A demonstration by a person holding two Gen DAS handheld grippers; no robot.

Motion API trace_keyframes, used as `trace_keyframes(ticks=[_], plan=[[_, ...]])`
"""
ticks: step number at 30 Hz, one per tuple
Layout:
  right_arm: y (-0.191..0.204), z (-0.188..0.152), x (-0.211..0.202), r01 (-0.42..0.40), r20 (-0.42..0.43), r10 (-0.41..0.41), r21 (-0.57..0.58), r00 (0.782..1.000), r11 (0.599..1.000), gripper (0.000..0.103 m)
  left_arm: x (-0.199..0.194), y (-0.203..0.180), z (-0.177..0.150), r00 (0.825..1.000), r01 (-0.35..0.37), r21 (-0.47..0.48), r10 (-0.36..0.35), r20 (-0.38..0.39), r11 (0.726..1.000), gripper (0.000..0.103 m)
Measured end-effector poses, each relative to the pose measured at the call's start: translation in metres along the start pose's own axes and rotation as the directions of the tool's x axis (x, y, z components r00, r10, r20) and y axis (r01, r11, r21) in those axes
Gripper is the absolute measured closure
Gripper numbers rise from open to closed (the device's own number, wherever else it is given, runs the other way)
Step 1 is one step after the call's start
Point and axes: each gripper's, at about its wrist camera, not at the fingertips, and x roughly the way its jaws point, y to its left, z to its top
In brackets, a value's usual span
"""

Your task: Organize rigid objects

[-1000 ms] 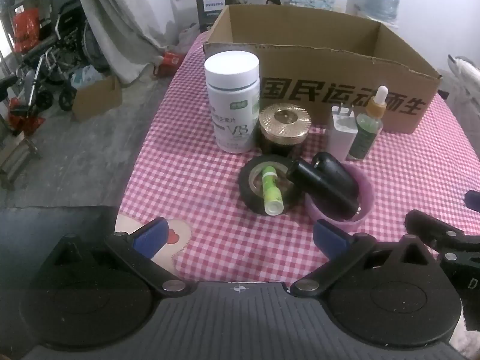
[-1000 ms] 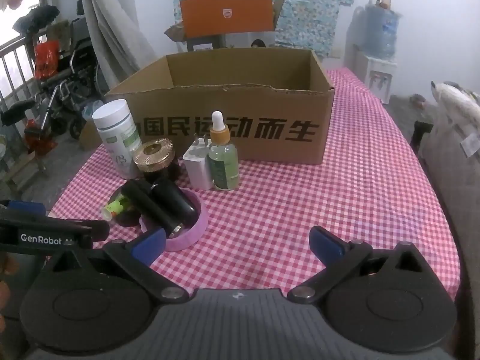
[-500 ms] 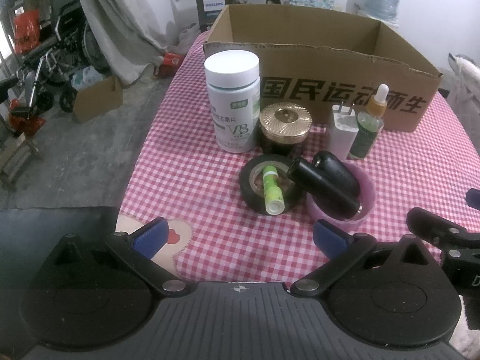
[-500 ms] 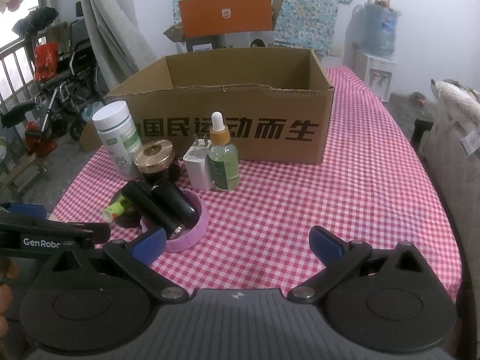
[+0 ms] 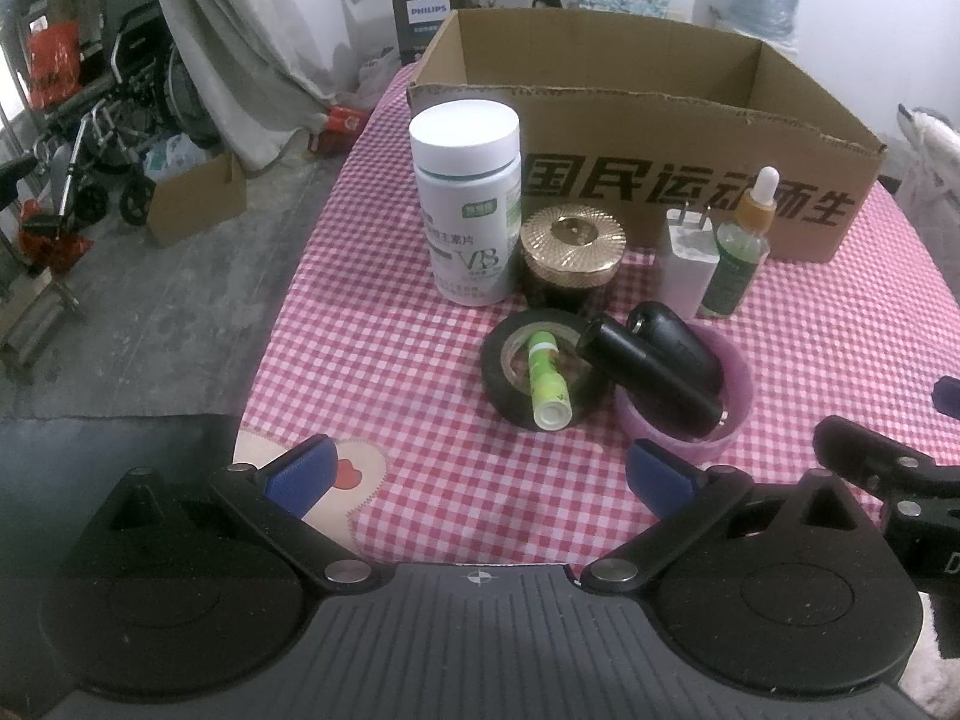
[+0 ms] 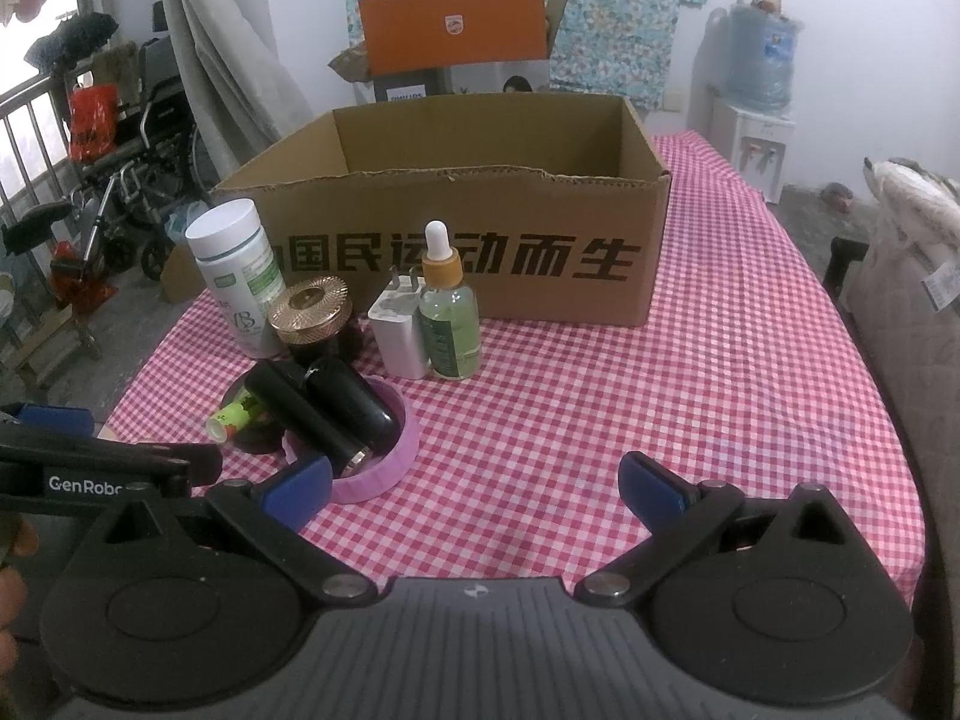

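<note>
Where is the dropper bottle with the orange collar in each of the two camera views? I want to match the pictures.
Left wrist view: the dropper bottle stands right of centre, at the right end of the row of things, touching or nearly touching the white charger.
Right wrist view: the dropper bottle stands left of centre, right of the same charger.
Shared landmark: the cardboard box with black printed characters, directly behind the bottle.
</note>
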Motion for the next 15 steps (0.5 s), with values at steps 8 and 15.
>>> trace_keyframes(ticks=[8,15], plan=[[-0.0005,0.0,0.0004,-0.001,-0.002,0.001,0.001,1.0,1.0,0.0,0.001,-0.001,0.0005,1.0,-0.008,0.005,0.008,-0.001,1.0,0.0],[-0.001,0.0001,0.0013,0.0,-0.003,0.0,0.003,1.0,1.0,0.0,0.0013,-0.0008,0.0007,1.0,-0.011,0.005,0.011,-0.003,1.0,0.0]])
